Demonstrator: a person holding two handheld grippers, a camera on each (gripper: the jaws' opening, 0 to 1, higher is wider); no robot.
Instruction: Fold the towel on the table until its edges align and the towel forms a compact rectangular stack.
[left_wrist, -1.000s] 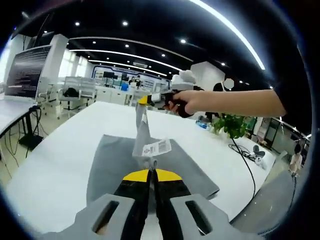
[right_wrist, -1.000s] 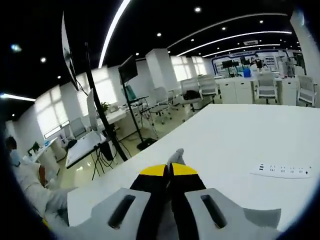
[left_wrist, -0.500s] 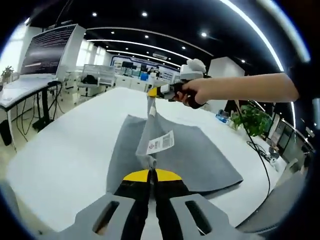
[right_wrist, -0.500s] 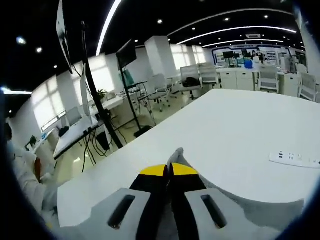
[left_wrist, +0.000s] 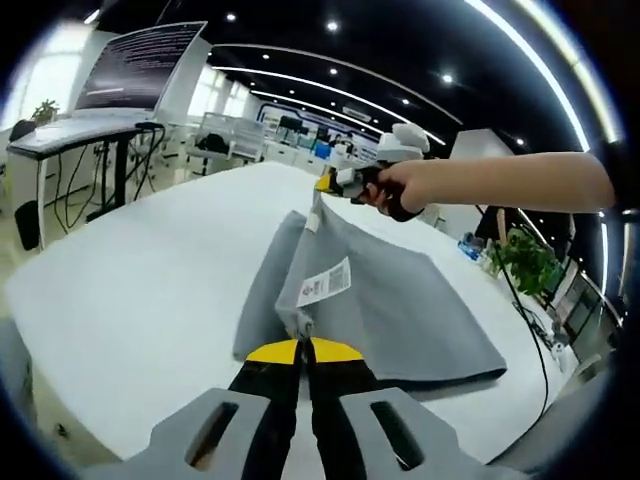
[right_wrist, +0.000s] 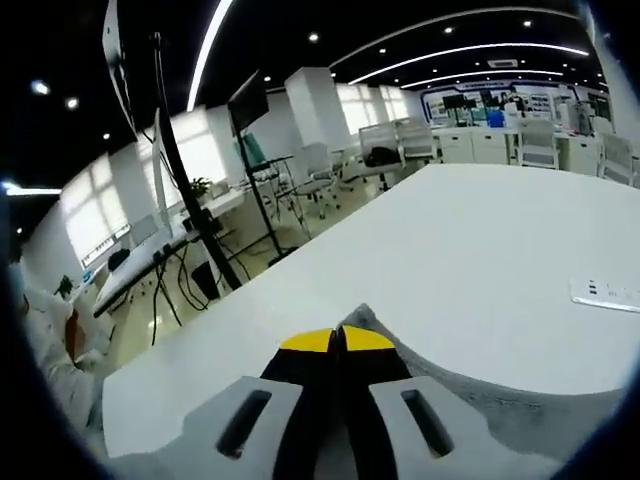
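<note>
A grey towel (left_wrist: 400, 310) lies on the white table (left_wrist: 150, 290), partly lifted. My left gripper (left_wrist: 303, 345) is shut on its near corner, just below a white label (left_wrist: 325, 283). The raised edge runs from there up to the far corner, pinched by my right gripper (left_wrist: 322, 185), which a hand (left_wrist: 415, 187) holds above the table. In the right gripper view, the right gripper (right_wrist: 338, 340) is shut on a grey towel corner (right_wrist: 362, 318), with more grey cloth (right_wrist: 520, 410) trailing at lower right.
A green plant (left_wrist: 525, 265) and a black cable (left_wrist: 535, 330) sit near the table's right edge. A white power strip (right_wrist: 605, 293) lies on the table. Desks, monitors (left_wrist: 140, 65) and office chairs (right_wrist: 385, 150) stand beyond the table.
Both grippers have lowered and drawn the held towel edge forward over the flat part; the raised fold lies lower and flatter. Both stay shut on their corners.
</note>
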